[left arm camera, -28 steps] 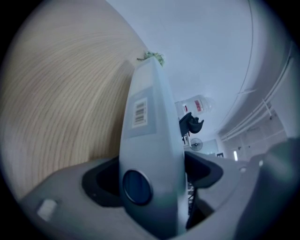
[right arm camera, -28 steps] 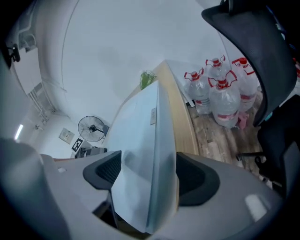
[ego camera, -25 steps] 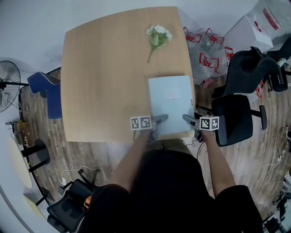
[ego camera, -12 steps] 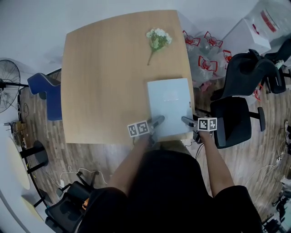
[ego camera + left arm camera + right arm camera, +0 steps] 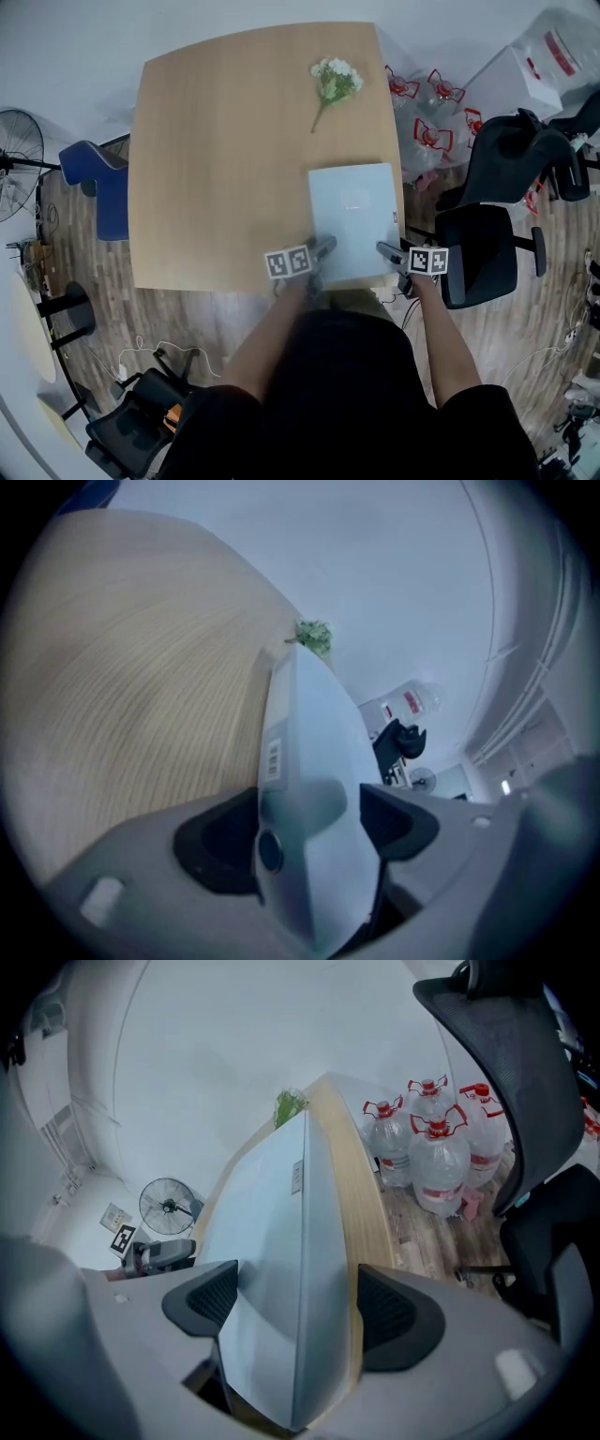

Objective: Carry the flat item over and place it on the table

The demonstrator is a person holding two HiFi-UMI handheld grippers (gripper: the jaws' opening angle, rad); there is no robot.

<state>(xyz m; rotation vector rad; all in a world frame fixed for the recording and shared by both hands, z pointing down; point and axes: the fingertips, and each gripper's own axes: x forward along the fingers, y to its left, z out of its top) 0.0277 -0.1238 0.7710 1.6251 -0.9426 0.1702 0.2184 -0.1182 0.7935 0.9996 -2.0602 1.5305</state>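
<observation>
Flat pale-blue case (image 5: 354, 217) is laid flat on the light wood-grain table (image 5: 225, 159), at the table's near right corner, with its long side running away from the near edge. Its cover is matte and rectangular. A small barcode label is seen on the thin spine in the left gripper view.

Left gripper (image 5: 322, 262) is set at the case's near left corner. Its jaws are wide and have just been closing a little. The case edge is between the black ribbed pads, and no squeeze is seen.

Right gripper (image 5: 392, 261) is at the near right corner. Its jaws are wide and have just been opening. The case and the table's edge strip are both between the pads.

White-flowered sprig (image 5: 333, 82) is laid near the table's far edge.
</observation>
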